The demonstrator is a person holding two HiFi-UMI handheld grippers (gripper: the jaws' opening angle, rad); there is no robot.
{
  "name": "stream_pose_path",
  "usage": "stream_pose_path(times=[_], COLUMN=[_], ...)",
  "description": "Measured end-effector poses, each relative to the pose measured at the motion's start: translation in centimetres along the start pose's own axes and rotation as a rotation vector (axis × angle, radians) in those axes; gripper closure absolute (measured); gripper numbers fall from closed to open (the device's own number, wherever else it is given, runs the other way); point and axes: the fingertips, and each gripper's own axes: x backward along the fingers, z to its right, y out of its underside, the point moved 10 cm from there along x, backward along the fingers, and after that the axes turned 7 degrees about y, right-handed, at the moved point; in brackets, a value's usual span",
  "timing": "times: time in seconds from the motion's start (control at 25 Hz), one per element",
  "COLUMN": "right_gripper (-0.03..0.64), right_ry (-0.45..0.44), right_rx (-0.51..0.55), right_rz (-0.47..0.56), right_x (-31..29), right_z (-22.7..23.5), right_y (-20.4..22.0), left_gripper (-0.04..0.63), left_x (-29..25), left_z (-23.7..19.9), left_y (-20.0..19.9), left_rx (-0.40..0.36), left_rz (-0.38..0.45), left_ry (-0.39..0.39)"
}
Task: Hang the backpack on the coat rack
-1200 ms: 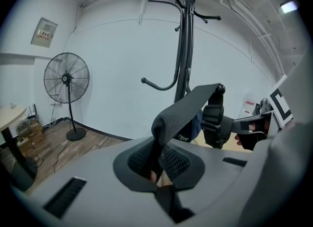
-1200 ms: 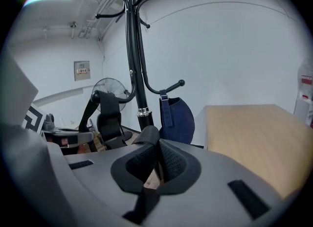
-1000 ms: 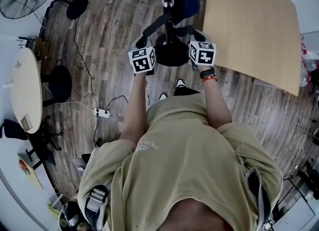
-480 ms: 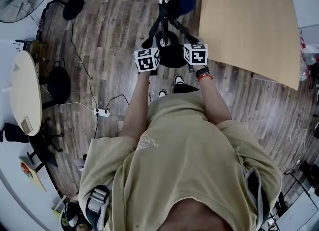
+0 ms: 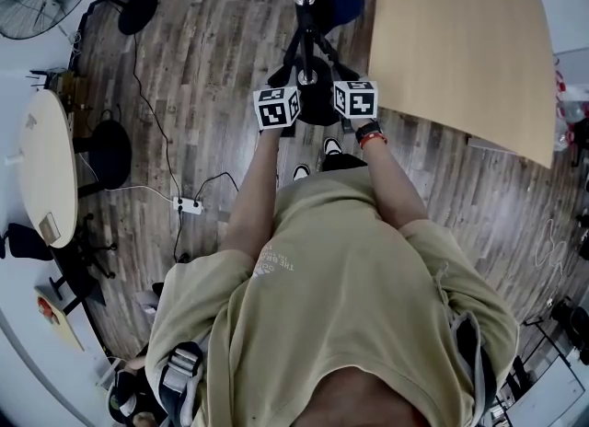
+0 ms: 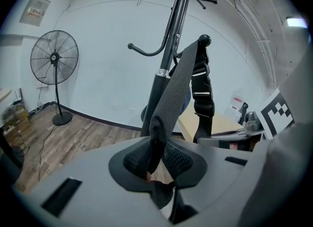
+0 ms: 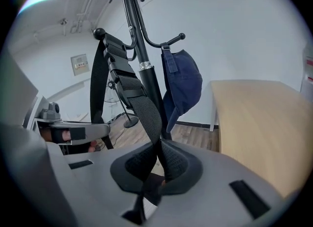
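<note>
The hanging looks nearly done. A backpack strap is looped over a ball-tipped hook [image 6: 204,39] partway up the rack [image 6: 168,69]. Its mesh strap [image 6: 171,94] runs down into the left gripper [image 6: 159,158]. The buckled webbing [image 7: 142,99] runs down into the right gripper [image 7: 159,166].

The left jaws are opening, and the mesh strap lies loose between them with floor showing past it. The right jaws look clenched on the webbing, which twists where the pads meet it. I can't see the backpack body from any angle. It would be below the two grippers, close to the pole, so I can't say whether its weight is on the hook yet. What's left, I'd judge, is for the right jaws to release, both grippers to draw back, and the bag to settle.

The rack stands on the floor [image 5: 202,66] just off the left edge of the tan counter [image 5: 460,39], so the right gripper has little space on that side. A blue cap [image 7: 183,81] hangs from the neighbouring hook just beyond the webbing and could be brushed. On the left the floor lies open out to the fan [image 6: 54,59], which is well apart. Straight back toward the person looks like the free way out. More hooks jut out overhead.
</note>
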Motion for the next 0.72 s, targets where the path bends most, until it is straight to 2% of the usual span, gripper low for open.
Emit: stream_pose_path(times=[0.2,0.28,0.48,0.72], right_gripper=[0.568,0.584,0.584,0.588], right_ry=[-0.045,-0.063,-0.081,-0.067], right_rx=[0.004,0.004,0.014,0.004], right_rz=[-0.012,-0.011,-0.023,0.010], right_x=[-0.3,-0.3,0.4,1.6], right_z=[-1.0,-1.5,-1.8,-1.7], right_y=[0.2,0.4,1.3,1.3], left_gripper=[0.466,0.442,0.455,0.469], left_x=[0.0,0.1,0.7,1.8], left_z=[0.3,0.4,1.8,2.6], left_y=[0.1,0.3,1.8,2.8], left_rx=[-0.010,-0.014,-0.049,-0.072], left_rz=[-0.013,-0.019,-0.068,-0.064], left_ry=[0.033,0.053,0.074,0.079])
